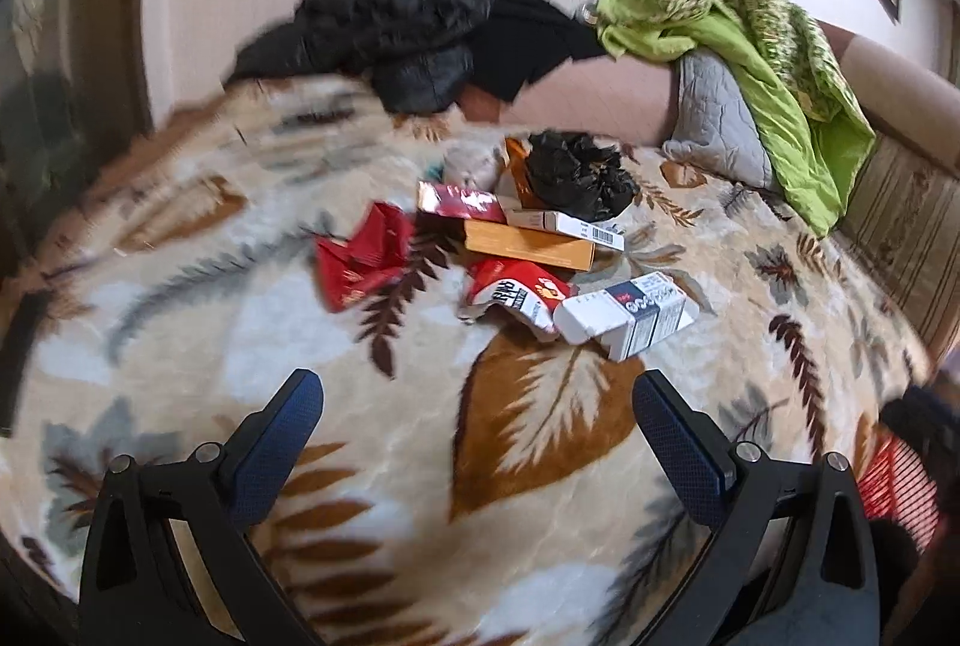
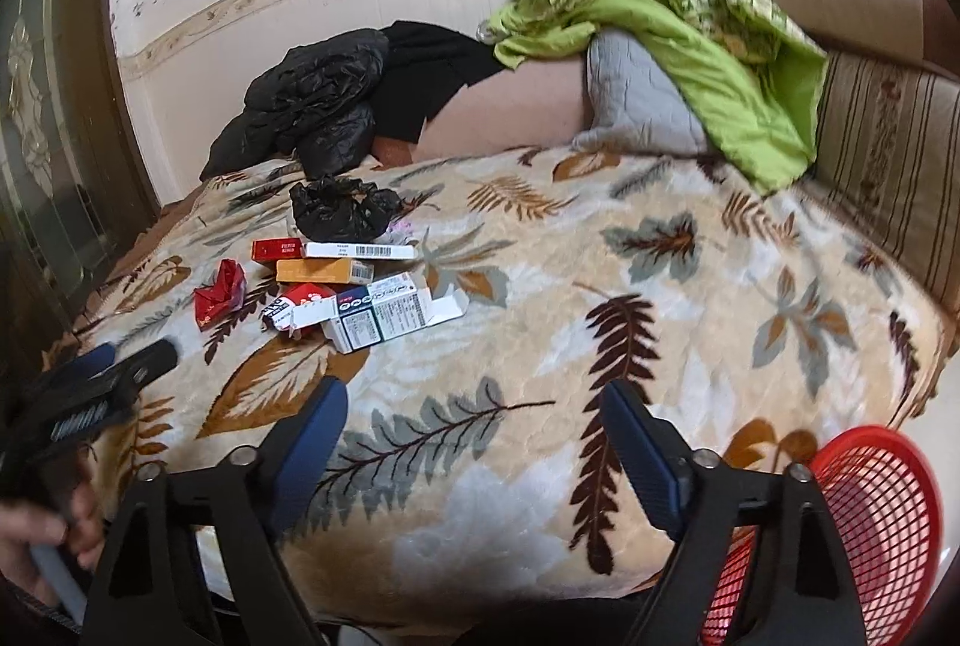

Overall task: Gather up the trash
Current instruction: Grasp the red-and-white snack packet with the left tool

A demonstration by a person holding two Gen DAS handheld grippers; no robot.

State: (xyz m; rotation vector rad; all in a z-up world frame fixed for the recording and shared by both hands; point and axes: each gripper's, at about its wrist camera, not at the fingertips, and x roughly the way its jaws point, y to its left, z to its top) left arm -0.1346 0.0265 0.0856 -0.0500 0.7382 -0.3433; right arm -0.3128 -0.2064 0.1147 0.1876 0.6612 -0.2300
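The left gripper [image 1: 477,394] hangs spread and empty over the leaf-patterned blanket [image 2: 600,256]. Ahead lies the trash: red wrapper [image 2: 217,293], boxes [image 2: 372,313], black bag [image 2: 342,208]. The right gripper [image 2: 474,406] also gapes empty, beside the red basket [image 2: 870,514].

Cream blanket [image 2: 540,286] with brown and grey leaves (fern-like), red basket [image 2: 870,514], lime-green quilt [image 2: 720,64].

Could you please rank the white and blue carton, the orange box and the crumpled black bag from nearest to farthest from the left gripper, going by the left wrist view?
From the left gripper:
1. White and blue carton, ahead and slightly right.
2. Orange box, behind it, mid-pile.
3. Crumpled black bag, at the pile's far end.
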